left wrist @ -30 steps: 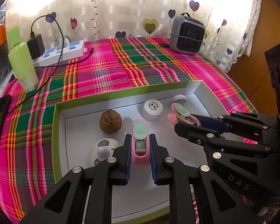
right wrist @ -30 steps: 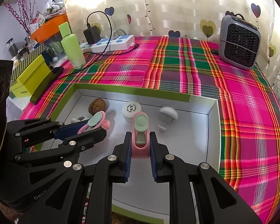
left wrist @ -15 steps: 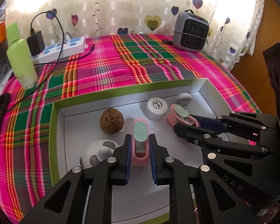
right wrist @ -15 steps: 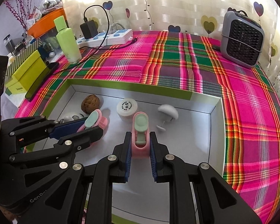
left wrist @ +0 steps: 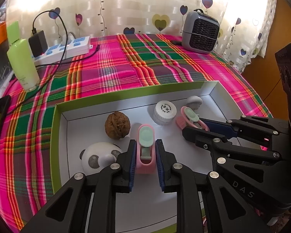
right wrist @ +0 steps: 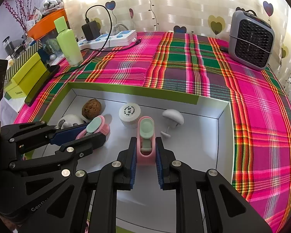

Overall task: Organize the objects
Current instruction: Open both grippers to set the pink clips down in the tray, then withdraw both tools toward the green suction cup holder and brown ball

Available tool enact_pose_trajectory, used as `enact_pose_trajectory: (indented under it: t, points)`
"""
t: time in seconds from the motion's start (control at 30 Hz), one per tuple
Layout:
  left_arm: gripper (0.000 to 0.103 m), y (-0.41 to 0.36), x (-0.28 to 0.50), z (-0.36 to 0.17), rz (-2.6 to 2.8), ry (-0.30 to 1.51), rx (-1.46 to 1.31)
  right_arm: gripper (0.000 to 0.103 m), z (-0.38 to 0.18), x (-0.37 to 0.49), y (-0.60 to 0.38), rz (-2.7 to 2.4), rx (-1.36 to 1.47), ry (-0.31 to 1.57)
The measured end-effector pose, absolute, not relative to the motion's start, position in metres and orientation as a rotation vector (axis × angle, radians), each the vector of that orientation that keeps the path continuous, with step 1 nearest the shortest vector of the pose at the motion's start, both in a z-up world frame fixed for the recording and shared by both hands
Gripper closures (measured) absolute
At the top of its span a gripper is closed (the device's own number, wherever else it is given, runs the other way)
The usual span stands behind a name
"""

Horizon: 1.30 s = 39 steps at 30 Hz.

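— So, what is the left gripper [left wrist: 145, 147] doing?
— Its jaws have just been opening a little. The first pink clip [left wrist: 145, 136], the one with a mint-green top, sits between the blue pads, but they look a tiny bit apart from it.
— And the right gripper [right wrist: 145, 145]?
— It pinches the second pink clip [right wrist: 146, 128] tight.
— Where are the clips?
— Both are inside the white box [left wrist: 56, 136] with the green rim, near the front.
— What else is in the box?
— A brown walnut [left wrist: 117, 125] and a panda ball [left wrist: 99, 158] by the first clip. A small white jar [left wrist: 164, 112] and a white mushroom peg [right wrist: 172, 117] are farther back.
— And outside it?
— The box sits on a pink checked cloth [left wrist: 106, 68]. A green bottle [left wrist: 23, 64], a power strip [left wrist: 67, 48] and a grey heater [left wrist: 200, 33] stand at the far side.
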<state>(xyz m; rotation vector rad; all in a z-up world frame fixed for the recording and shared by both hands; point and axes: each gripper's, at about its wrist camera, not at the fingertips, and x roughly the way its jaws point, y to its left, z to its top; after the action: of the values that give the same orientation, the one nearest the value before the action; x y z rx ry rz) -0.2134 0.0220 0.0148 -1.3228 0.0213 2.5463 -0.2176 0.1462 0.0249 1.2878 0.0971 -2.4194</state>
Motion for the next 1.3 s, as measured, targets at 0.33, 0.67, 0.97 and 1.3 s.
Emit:
enact_pose_trajectory:
  t: [0.33, 0.67, 0.97, 1.3]
  points:
    - [0.068, 0.018, -0.209, 0.017, 2.566, 0.036, -1.328, 0.069, 0.025, -0.216, 0.15, -2.437, 1.295, 0.095]
    - [0.063, 0.015, -0.194, 0.024, 2.587, 0.032, -1.311, 0.065, 0.031, -0.204, 0.154, -2.454, 1.275, 0.095]
    - [0.063, 0.014, -0.176, 0.031, 2.616, 0.045, -1.282, 0.065, 0.036, -0.19, 0.155, -2.477, 1.257, 0.096]
    - [0.063, 0.008, -0.149, 0.04, 2.663, 0.026, -1.235, 0.065, 0.048, -0.162, 0.163, -2.508, 1.196, 0.068]
